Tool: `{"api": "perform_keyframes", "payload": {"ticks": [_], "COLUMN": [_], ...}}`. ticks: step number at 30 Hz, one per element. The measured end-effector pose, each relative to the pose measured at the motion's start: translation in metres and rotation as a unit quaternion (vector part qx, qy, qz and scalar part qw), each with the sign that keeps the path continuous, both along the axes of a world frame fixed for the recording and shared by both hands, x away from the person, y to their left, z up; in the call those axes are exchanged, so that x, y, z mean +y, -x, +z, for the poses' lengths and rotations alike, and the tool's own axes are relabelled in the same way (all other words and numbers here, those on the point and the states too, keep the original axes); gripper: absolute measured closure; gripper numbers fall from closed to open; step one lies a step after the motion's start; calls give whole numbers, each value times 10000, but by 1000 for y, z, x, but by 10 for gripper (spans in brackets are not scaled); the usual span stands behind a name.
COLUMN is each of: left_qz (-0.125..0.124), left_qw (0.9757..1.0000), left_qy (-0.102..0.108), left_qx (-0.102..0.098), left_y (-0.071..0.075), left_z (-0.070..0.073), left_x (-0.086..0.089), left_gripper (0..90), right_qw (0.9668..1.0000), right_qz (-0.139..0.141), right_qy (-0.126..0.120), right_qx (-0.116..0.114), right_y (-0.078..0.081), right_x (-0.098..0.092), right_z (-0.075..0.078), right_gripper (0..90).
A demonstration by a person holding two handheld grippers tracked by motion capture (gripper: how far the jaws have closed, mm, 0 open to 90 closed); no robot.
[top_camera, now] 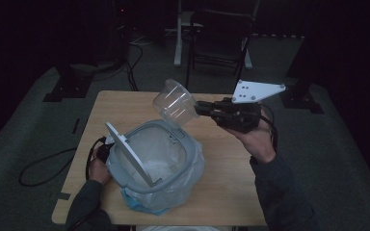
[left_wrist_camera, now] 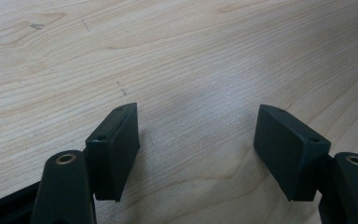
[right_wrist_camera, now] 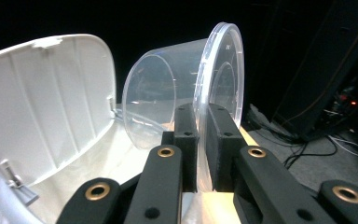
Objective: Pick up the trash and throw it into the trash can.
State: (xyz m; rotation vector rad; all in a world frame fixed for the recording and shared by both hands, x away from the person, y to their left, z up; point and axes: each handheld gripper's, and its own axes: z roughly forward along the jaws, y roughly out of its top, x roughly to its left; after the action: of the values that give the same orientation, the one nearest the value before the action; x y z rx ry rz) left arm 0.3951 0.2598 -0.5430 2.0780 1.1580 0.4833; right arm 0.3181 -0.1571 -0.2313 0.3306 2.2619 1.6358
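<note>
While the person's left hand (top_camera: 98, 169) is resting low at the near left of the table (top_camera: 231, 192), tucked against the side of the white bin (top_camera: 154, 163), the left gripper (left_wrist_camera: 196, 154) is idling there with its jaws standing well apart and nothing between them, looking onto bare pale wood. Just beyond that hand, the bin is sitting with its lid (top_camera: 127, 153) swung up on edge and a thin plastic liner (top_camera: 192, 185) bunching out around its base. Farther back and higher, the right gripper (top_camera: 198, 108) is clamping the rim of a clear plastic cup (top_camera: 174, 102), its jaws nearly together with only the thin wall between the pads, as the right gripper view (right_wrist_camera: 196, 140) is showing closely. Held that way, the cup is tipping on its side above the far edge of the bin's opening, its closed base toward the lid. Judging by its look, the cup is weighing almost nothing, flexing easily and sliding readily on smooth pads, so the stiffer rolled rim seems the sensible hold. Meanwhile, the right forearm (top_camera: 279, 192) is reaching up and forward from the near right, wrist raised, gripper pointing leftward across the table.
</note>
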Motion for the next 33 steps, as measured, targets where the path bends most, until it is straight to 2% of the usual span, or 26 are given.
{"api": "perform_keyframes", "payload": {"ticks": [14, 33], "left_qz": [6, 7], "left_qw": [10000, 10000], "left_qy": [0, 1], "left_qx": [1, -11], "left_y": [0, 0], "left_z": [0, 0], "left_x": [0, 0], "left_gripper": [318, 316], "right_qw": [9994, 9980], "right_qz": [330, 578], "right_qy": [113, 208], "right_qx": [57, 111], "right_y": [10, 10], "right_x": [20, 43], "right_z": [-4, -10], "right_gripper": [832, 832]}}
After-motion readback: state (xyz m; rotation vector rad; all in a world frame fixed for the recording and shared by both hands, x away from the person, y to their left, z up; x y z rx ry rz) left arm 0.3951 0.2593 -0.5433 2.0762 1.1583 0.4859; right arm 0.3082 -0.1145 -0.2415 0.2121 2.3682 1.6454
